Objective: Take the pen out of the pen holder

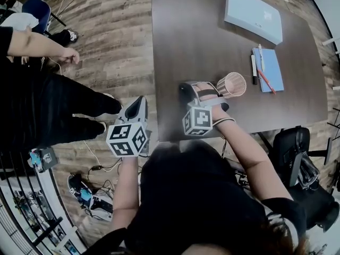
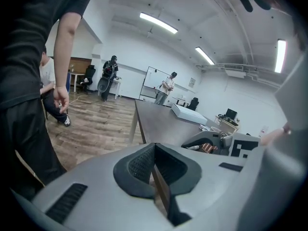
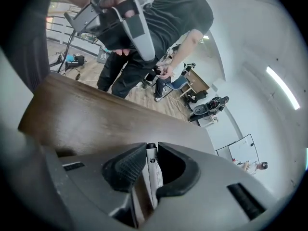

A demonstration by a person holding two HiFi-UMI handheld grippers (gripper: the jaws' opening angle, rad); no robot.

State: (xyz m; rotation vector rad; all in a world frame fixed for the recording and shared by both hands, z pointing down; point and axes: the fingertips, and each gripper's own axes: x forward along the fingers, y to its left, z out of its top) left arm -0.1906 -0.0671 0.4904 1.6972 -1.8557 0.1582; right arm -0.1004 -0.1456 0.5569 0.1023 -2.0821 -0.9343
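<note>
A copper mesh pen holder (image 1: 232, 85) stands on the dark table (image 1: 202, 31), near its front edge. Just left of the holder is my right gripper (image 1: 187, 89), low over the table. In the right gripper view its jaws (image 3: 152, 150) are shut on a white pen (image 3: 153, 173) with a black tip, which lies lengthwise between the pads. My left gripper (image 1: 137, 109) hangs over the wooden floor beside the table's left edge. Its pads (image 2: 154, 163) meet with nothing between them. The left gripper view also catches the pen holder (image 2: 209, 148) behind the right gripper (image 2: 207, 139).
A blue notebook (image 1: 270, 68) with pens on it lies right of the holder. A white flat box (image 1: 253, 14) sits at the table's far end. A person in black (image 1: 48, 100) stands on the floor at the left. An office chair (image 1: 297, 163) is at the right.
</note>
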